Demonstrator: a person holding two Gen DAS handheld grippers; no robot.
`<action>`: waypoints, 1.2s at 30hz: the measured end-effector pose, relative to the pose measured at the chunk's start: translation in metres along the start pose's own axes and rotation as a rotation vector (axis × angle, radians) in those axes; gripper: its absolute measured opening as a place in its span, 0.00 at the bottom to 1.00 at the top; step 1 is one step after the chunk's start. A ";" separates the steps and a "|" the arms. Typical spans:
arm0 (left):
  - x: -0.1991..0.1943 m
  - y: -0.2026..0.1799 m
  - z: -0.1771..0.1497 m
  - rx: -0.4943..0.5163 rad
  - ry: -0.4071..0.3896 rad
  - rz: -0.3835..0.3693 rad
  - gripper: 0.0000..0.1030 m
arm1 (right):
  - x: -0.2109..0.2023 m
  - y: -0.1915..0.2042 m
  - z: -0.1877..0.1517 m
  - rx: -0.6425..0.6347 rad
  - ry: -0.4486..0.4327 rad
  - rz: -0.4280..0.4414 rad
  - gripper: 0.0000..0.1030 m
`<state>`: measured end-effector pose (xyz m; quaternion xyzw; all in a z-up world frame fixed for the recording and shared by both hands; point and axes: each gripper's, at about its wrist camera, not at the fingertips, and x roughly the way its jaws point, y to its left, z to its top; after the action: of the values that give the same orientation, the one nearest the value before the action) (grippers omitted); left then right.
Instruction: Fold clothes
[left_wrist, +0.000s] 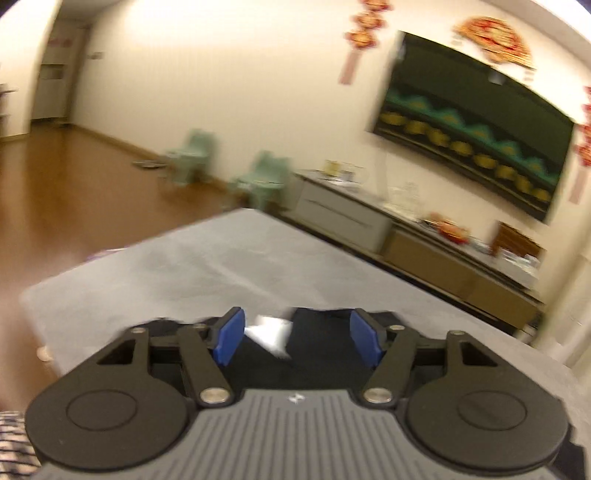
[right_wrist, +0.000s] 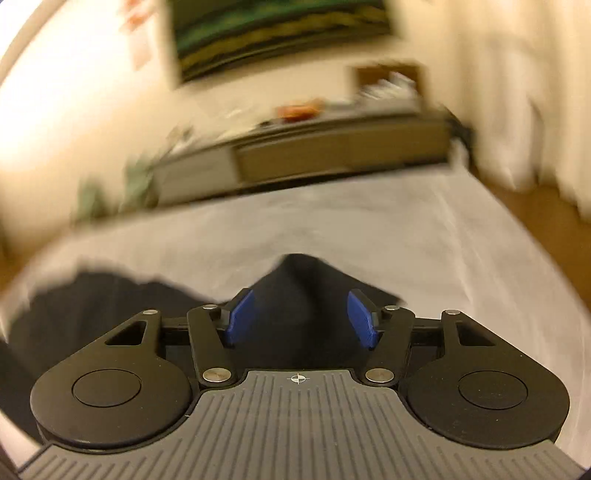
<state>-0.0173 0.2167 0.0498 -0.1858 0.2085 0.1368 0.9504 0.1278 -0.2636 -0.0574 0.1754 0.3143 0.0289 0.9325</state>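
— Where's the garment?

— The dark garment (right_wrist: 295, 295) lies on the grey bed (right_wrist: 369, 229), bunched at the near edge. A white tag (left_wrist: 271, 332) shows.

— The grippers?

— Left gripper (left_wrist: 297, 338) and right gripper (right_wrist: 300, 317) hang over the garment, jaws apart, gripping nothing.

— Which step?

— Probably between folds. Next, each needs to pinch an edge of the garment.

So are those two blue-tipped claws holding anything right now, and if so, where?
Nothing is held. The left gripper and the right gripper both stand open above the dark garment on the grey sheet, pads clear of the cloth.
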 end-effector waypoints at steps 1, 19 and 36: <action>0.003 -0.011 0.000 0.009 0.018 -0.043 0.65 | 0.000 -0.016 0.001 0.094 0.020 0.010 0.59; 0.091 -0.094 -0.072 0.052 0.346 -0.172 0.65 | 0.112 -0.025 0.028 0.044 0.170 -0.086 0.04; 0.091 -0.156 -0.103 0.252 0.351 -0.260 0.69 | 0.008 -0.077 0.052 0.097 -0.073 -0.235 0.73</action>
<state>0.0797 0.0516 -0.0315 -0.1118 0.3601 -0.0481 0.9249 0.1610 -0.3506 -0.0505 0.1834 0.2996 -0.1023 0.9307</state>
